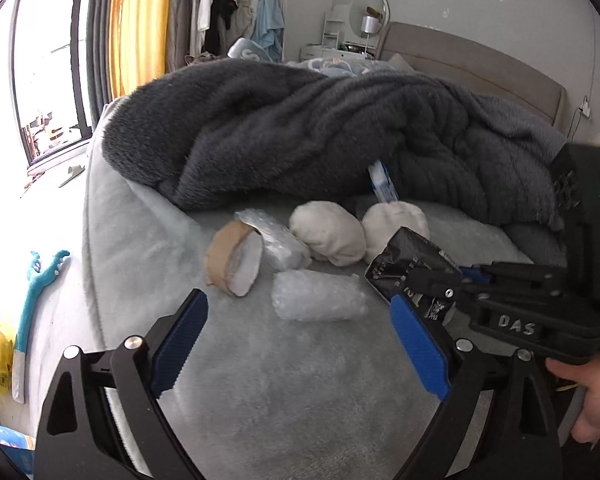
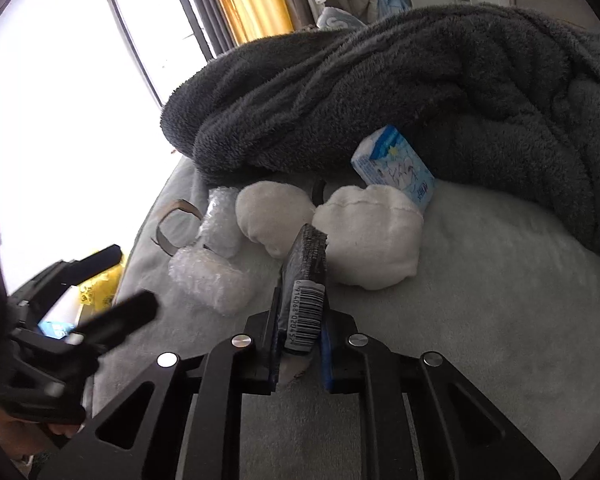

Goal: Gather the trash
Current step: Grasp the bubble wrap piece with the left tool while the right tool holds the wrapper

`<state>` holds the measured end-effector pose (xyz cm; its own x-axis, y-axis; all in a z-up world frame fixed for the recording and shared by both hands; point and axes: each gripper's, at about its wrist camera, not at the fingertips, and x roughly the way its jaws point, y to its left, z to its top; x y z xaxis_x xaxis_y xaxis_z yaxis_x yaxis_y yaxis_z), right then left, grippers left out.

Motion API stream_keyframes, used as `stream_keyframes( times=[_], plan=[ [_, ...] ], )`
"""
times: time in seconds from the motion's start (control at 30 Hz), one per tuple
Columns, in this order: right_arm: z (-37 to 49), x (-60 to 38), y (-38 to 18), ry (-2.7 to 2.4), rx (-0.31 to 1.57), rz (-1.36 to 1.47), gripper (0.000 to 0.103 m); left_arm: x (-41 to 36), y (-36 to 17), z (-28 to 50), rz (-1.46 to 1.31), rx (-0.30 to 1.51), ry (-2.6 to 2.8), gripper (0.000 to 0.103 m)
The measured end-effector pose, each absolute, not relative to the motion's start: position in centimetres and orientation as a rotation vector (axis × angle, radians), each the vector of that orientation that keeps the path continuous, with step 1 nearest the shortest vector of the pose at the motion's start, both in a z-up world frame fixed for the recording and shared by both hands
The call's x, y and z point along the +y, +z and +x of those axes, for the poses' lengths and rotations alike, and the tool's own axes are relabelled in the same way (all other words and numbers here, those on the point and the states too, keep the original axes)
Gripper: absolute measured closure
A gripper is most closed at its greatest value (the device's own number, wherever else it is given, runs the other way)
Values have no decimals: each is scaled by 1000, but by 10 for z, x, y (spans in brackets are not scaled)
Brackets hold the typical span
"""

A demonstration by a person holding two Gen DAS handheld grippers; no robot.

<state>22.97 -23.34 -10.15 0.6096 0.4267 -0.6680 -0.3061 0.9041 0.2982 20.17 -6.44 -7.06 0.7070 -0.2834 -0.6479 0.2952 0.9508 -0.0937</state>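
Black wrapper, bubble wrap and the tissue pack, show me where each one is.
black wrapper [image 2: 305, 280], right wrist view, on its barcoded face between the gripper fingers.
bubble wrap [image 1: 318, 297], left wrist view, middle of the nearer roll.
tissue pack [image 2: 396, 164], right wrist view, on its blue printed face.

A pale grey bed [image 1: 260, 380] carries a dark blanket [image 1: 300, 128], two bubble-wrap rolls [image 1: 316, 296], a tape roll [image 1: 236, 260] and two white pouches [image 1: 328, 232].

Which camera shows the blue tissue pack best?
The right wrist view: the tissue pack shows its whole printed face against the dark blanket. The left wrist view shows only a narrow edge of it.
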Motion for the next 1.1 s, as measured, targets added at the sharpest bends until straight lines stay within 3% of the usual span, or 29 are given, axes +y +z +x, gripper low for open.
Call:
stream_keyframes(
  times=[0.53, 0.8, 1.1],
  plan=[
    [218, -259, -86, 478, 763, 201, 88, -83, -99, 226, 38, 803, -323, 27],
    [216, -267, -84, 486, 771, 207, 88, -89, -102, 230, 38, 812, -340, 41],
    [214, -252, -71, 500, 748, 203, 88, -72, -88, 222, -54, 804, -367, 41]
  ],
)
